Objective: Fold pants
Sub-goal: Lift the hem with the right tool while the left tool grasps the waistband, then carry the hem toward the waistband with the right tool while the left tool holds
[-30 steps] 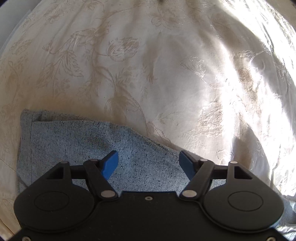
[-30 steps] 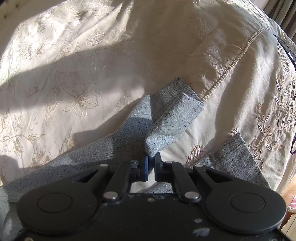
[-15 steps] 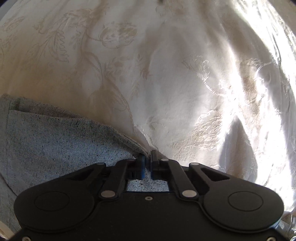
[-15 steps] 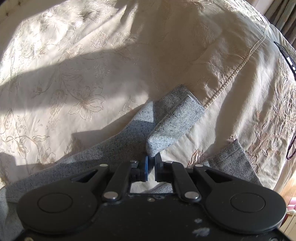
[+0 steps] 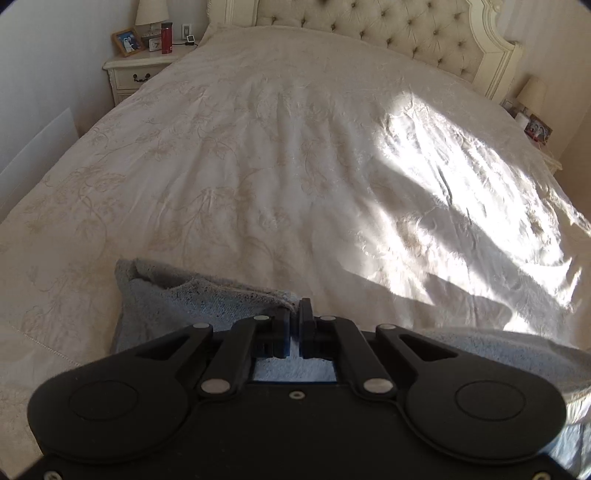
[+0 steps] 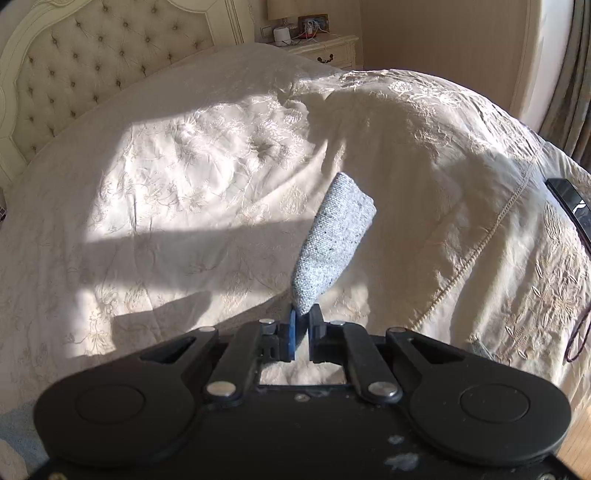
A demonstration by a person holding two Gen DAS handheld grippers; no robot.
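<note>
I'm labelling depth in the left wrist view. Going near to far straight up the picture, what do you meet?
left gripper, shut on the grey pants → embroidered bedspread → tufted headboard

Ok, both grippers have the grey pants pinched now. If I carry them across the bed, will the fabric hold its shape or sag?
Probably sag: the pants droop between the left gripper and right gripper, bunching softly. The flap above the right gripper stands up, so the weave looks thickish, not limp. Likely light, and the coarse knit seems unlikely to slip.
</note>
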